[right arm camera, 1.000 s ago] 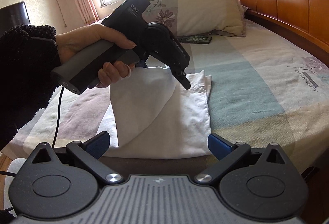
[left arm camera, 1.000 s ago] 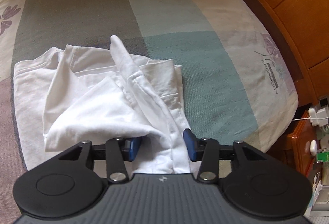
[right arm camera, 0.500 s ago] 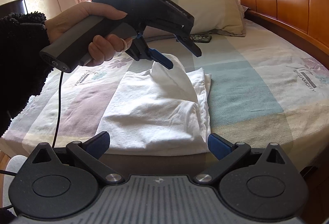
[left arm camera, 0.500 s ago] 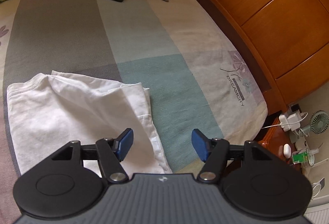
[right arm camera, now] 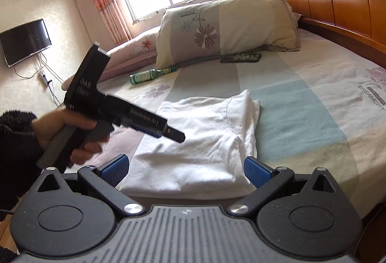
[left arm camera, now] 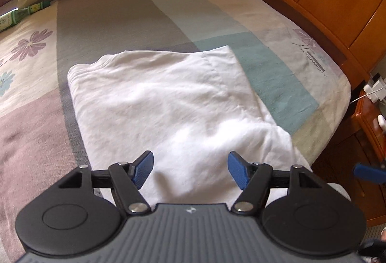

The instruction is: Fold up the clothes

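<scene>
Folded white garment [left arm camera: 168, 104] flat on the patchwork bedspread [left arm camera: 108, 22], at 12 o'clock just ahead of the left gripper [left arm camera: 190, 170], blue fingers spread apart, nothing between them, right gripper [right arm camera: 185, 170] likewise spread wide, empty, garment at its 12 o'clock, pillow [right arm camera: 226, 26] beyond.

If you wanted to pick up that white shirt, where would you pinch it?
Probably the near hem of the shirt, coming low from the foot of the bed. That edge lies closest to both open grippers, left and right, and its stacked layers hang slightly over the mattress edge, giving the fingers something to close around.
</scene>
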